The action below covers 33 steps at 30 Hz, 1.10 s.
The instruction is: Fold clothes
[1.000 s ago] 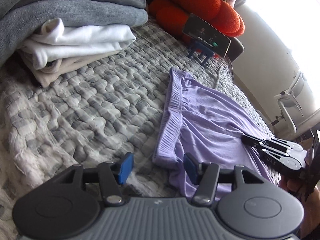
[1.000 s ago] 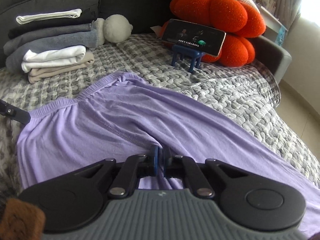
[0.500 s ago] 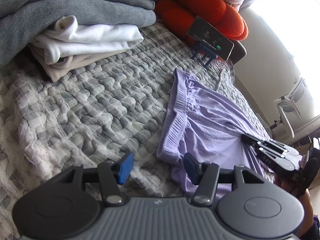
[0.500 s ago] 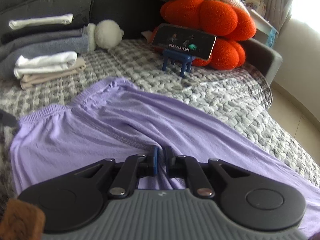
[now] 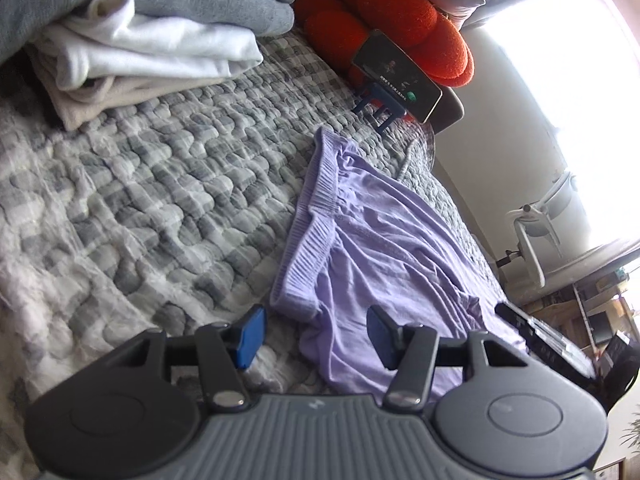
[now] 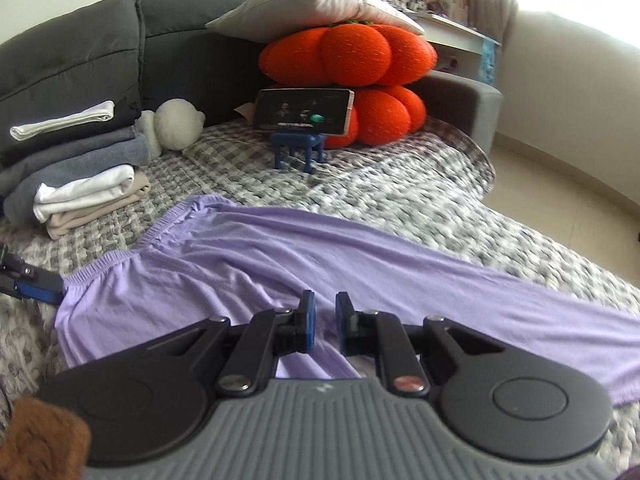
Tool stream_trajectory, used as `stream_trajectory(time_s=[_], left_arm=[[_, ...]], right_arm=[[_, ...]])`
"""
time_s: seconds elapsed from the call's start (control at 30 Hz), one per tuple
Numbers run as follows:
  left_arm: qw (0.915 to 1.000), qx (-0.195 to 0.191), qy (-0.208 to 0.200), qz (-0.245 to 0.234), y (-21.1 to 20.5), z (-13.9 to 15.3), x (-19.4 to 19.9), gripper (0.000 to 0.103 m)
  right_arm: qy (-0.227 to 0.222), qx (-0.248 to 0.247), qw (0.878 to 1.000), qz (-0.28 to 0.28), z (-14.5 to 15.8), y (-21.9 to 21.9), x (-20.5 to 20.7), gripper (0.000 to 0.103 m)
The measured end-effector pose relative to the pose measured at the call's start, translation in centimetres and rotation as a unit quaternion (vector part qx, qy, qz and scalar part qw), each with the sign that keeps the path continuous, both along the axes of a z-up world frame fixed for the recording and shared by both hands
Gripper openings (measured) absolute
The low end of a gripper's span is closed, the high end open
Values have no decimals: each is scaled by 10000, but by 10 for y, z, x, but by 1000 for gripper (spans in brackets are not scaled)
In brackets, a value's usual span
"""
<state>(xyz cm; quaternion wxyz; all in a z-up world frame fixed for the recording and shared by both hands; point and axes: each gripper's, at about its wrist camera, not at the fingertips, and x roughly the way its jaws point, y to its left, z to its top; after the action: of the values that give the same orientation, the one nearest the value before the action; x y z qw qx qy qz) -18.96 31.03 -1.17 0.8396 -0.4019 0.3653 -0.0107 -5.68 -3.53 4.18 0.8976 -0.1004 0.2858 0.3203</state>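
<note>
Lilac trousers (image 6: 248, 264) lie spread flat on the grey checked quilt (image 6: 400, 188), waistband to the left and legs running right. My right gripper (image 6: 325, 320) hovers over the crotch seam. Its jaws are opening, a narrow gap shows between the blue pads, and no cloth is pinched. In the left wrist view the trousers (image 5: 384, 248) lie ahead. My left gripper (image 5: 316, 332) stands open just short of the near waistband corner (image 5: 296, 300), which no pad touches. The right gripper (image 5: 536, 332) shows at the right edge, and the left gripper (image 6: 28, 284) at the left edge.
A stack of folded clothes (image 6: 80, 184) sits at the back left against the dark sofa back (image 6: 72, 48). A phone on a blue stand (image 6: 304, 112), orange pumpkin cushions (image 6: 352, 60) and a white plush (image 6: 176, 124) stand behind. The quilt's edge drops to the floor (image 6: 560, 184) on the right.
The right gripper's pads, pressed together a second ago, have parted, and it has risen and drawn back from the trousers. The left gripper has rolled slightly and stays open.
</note>
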Motion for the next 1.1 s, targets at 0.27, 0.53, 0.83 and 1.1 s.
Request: stream_trajectory(time_s=[0.27,0.53,0.83,1.1], left_arm=[[9999,35,-159,-56,-8,-4,17,39],[9978,555,-5,354,-3,-4,11,7],[9923,909,153,825,6,5,-6,6],[9917,781,152,1014,15,-2,-1,6]], right_arm=[[223,311,9952,-902,-9,-71,-24,16],[642,447,9861,-1463,-32,-122,-44,16],[669,558,9856,-1451,-42,-123,-47,19],[480,395,9862,-1538,-36,-133,-56,32]])
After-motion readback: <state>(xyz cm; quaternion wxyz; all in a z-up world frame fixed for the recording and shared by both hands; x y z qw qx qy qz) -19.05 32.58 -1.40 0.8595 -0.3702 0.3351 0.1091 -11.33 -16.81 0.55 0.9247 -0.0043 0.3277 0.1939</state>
